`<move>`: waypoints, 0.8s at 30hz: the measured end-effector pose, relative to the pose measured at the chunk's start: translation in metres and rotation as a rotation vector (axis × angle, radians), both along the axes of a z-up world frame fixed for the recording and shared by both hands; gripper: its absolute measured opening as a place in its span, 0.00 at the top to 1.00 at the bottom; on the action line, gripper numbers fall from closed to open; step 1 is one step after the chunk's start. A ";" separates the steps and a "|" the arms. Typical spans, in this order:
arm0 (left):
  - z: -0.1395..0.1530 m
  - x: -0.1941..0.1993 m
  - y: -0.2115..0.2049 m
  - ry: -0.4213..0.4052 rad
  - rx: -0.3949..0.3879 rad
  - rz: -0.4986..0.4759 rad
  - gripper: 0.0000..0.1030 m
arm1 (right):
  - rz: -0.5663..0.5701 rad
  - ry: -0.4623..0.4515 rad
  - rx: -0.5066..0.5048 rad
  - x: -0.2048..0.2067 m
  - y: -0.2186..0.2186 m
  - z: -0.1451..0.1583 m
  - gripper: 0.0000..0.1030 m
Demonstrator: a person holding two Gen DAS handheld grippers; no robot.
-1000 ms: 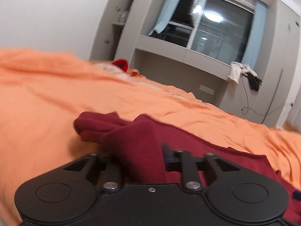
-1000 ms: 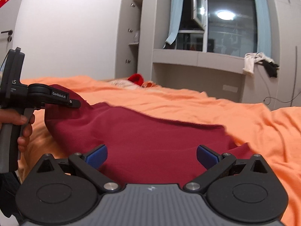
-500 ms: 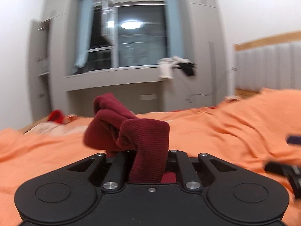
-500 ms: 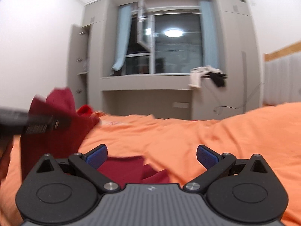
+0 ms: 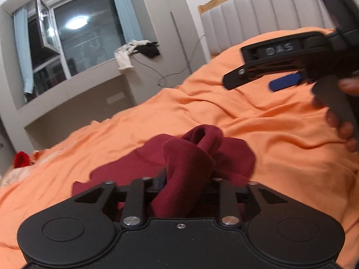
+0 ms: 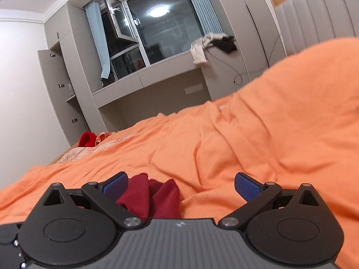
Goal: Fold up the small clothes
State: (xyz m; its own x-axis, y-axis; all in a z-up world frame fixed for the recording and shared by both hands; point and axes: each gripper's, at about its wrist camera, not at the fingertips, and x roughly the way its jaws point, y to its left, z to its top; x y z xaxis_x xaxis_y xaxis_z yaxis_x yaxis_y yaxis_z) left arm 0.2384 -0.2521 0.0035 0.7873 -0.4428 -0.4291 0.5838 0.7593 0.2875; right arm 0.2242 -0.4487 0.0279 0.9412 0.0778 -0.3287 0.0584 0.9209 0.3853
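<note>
— How was the light?
— Soft and warm from overhead; the ceiling lamp's reflection [image 5: 77, 23] glared in the dark window [image 6: 161, 33] ahead.
— Sharpness?
— Slight motion blur, strong fisheye bending, black vignetted corners.

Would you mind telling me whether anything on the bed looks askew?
Yes: the maroon garment lies bunched rather than flat on the orange sheet, one fold standing up between the left gripper's jaws, which have just been opening.

One marking can be read: raised letters "DAS" on the black body of the right gripper [image 5: 285, 83], just behind its fingers [image 5: 283, 83]. A small logo on the other housing is illegible.
</note>
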 end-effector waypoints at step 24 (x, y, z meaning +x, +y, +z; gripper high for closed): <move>0.012 -0.023 0.013 -0.016 -0.098 -0.105 0.82 | 0.192 0.211 0.198 0.085 0.038 -0.045 0.64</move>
